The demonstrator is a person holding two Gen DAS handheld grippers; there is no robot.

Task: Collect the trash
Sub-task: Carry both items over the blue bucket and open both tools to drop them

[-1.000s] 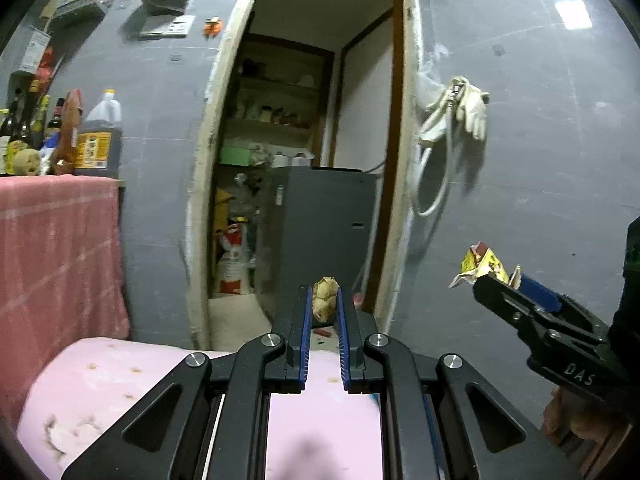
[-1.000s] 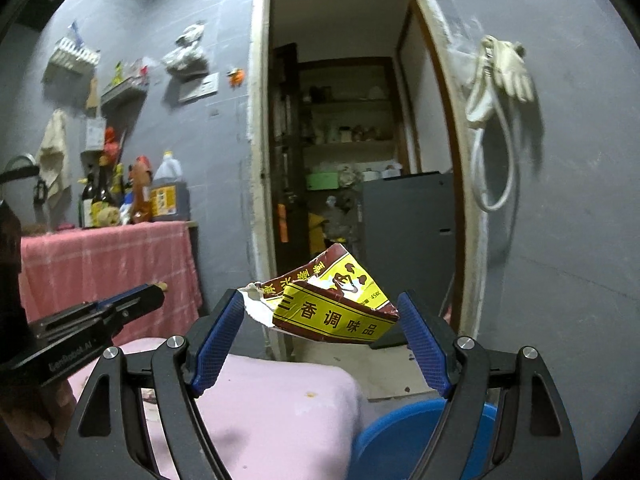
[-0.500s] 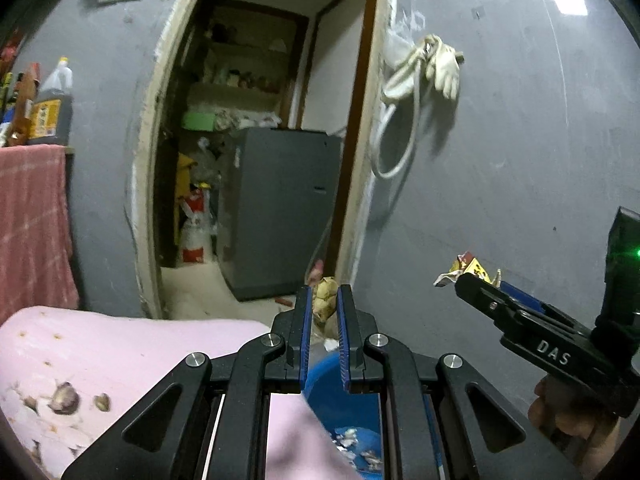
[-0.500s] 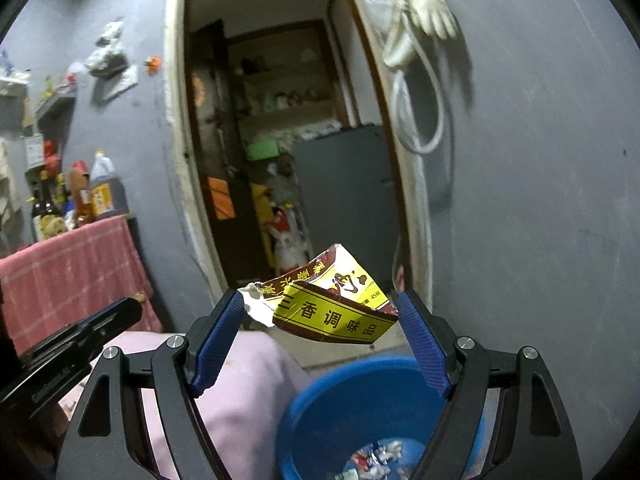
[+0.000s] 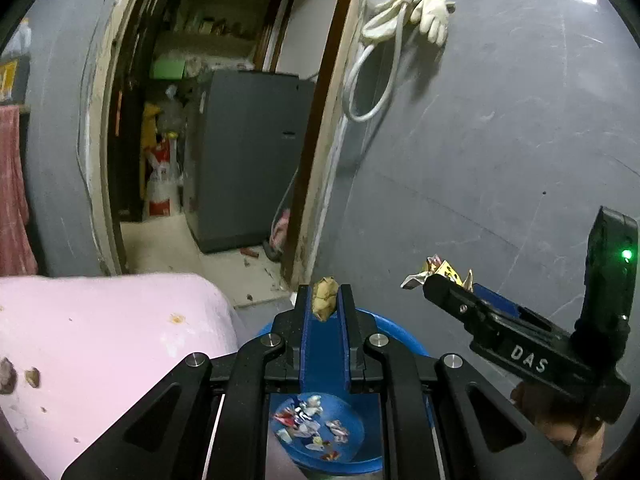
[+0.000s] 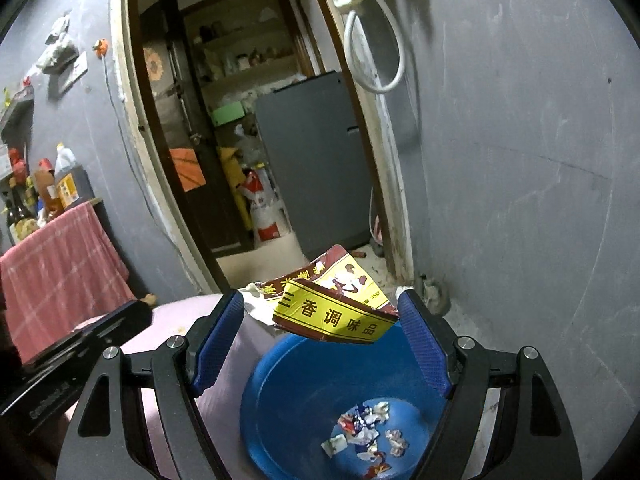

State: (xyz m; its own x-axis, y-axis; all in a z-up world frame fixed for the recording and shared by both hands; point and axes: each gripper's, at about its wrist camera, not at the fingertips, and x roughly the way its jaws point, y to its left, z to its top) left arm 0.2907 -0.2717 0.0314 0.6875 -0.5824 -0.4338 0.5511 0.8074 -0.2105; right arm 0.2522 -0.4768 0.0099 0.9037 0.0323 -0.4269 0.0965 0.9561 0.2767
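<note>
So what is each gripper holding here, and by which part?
Left gripper: small crumpled scrap, pinched at its sides. Right gripper: torn seasoning packet, clamped across its width by both ends.

Open air above the basin

The blue basin (image 6: 280, 392) lies open under both tongs, only scraps (image 6: 366, 432) on its bottom. The pink bench (image 5: 100, 340) crowds its left rim; the grey wall (image 6: 520, 200) closes the right.

Both views swinging toward the basin

The blue basin (image 6: 288, 392) is filling the lower centre of both views, its scraps (image 5: 312, 426) showing, while the pink tabletop (image 5: 100, 336) is sliding to lower left.
</note>
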